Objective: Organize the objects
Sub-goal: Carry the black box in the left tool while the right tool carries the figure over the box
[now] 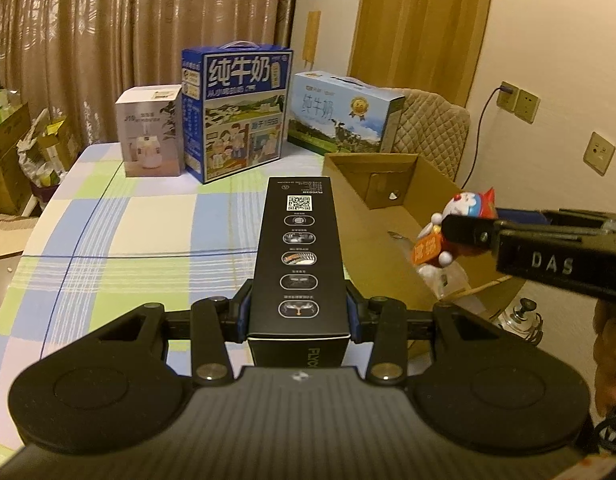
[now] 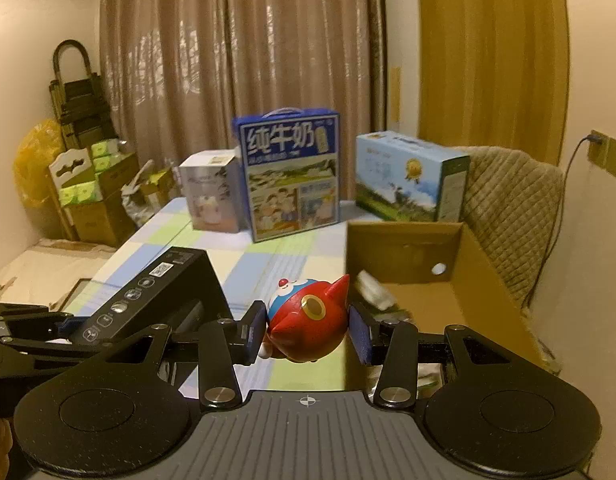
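My left gripper is shut on a long black product box and holds it above the checked tablecloth, just left of an open cardboard box. The black box also shows in the right wrist view. My right gripper is shut on a red and blue Doraemon toy, held at the cardboard box's left rim. In the left wrist view the toy hangs over the cardboard box, gripped by the right gripper. Some packets lie inside the box.
At the table's far end stand a white appliance box, a tall blue milk carton case and a light blue milk case. A padded chair is behind the cardboard box. Cartons are stacked on the floor at left.
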Demonstrator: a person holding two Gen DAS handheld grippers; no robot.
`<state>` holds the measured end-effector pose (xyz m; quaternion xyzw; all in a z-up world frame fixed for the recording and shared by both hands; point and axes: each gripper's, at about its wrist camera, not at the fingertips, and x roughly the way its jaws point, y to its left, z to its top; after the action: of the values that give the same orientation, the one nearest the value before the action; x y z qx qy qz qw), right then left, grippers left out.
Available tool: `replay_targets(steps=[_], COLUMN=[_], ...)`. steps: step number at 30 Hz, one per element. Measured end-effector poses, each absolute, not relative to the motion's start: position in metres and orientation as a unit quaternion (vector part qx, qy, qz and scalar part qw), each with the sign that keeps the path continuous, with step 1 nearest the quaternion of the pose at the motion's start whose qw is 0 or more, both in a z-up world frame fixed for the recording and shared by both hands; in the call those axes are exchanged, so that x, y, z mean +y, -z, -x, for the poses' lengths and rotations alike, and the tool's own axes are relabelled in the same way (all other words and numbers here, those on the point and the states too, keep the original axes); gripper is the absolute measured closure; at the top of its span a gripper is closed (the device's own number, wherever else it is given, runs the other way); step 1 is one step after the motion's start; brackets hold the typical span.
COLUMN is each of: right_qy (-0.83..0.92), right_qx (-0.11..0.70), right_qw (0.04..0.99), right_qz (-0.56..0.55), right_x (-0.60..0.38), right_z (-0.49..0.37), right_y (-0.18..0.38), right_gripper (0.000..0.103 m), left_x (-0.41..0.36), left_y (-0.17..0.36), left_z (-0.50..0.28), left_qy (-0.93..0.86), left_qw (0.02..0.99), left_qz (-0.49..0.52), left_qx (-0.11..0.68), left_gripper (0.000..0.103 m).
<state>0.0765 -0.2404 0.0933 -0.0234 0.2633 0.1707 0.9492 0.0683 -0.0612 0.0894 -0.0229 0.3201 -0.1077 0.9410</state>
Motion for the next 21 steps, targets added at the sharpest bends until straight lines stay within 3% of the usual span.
replay_targets(steps=[21], right_qy=[-0.083], right_qx=[0.255], right_qw=[0.963], right_qz=[0.011], right_x=[-0.345], right_z=[-0.108], right_y=[-0.111], right_gripper=[0.061], left_x=[-0.152], left_y=[-0.115], left_z=[-0.119], left_qy=[0.170], left_qw=[0.936], left_qz=[0.024], left_qx=[0.308], left_gripper=[0.065])
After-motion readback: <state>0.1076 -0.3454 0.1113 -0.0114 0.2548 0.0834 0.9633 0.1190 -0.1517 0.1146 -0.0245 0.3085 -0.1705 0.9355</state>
